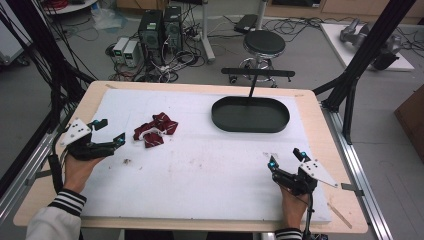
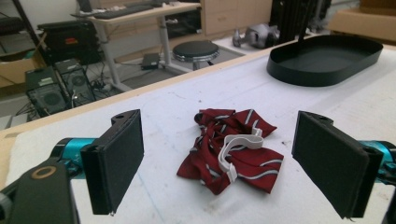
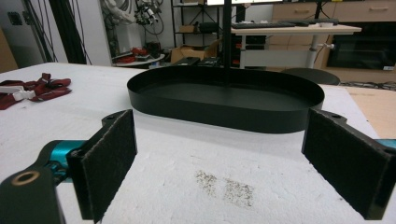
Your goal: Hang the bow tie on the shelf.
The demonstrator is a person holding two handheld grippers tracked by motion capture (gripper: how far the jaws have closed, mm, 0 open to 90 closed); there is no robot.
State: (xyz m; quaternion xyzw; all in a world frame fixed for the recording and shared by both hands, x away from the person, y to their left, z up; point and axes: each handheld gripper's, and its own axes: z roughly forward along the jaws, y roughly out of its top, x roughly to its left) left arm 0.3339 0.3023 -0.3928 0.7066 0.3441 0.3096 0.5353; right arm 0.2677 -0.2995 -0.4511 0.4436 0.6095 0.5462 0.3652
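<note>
A dark red striped bow tie (image 1: 155,130) with a white strap lies crumpled on the white mat, left of centre. In the left gripper view the bow tie (image 2: 231,151) sits just ahead of the two wide-apart pads. My left gripper (image 1: 110,131) is open at the mat's left side, a short way left of the tie, not touching it. An empty black oval tray (image 1: 250,115) stands at the back right; the right gripper view shows the tray (image 3: 224,109) straight ahead. My right gripper (image 1: 285,157) is open near the front right, holding nothing.
The white mat (image 1: 210,160) covers a wooden table (image 1: 320,145). A black post (image 1: 253,85) with a crossbar rises behind the tray. Brown specks (image 3: 224,184) dot the mat ahead of the right gripper. A stool (image 1: 263,45) and computers (image 1: 160,27) stand beyond the table.
</note>
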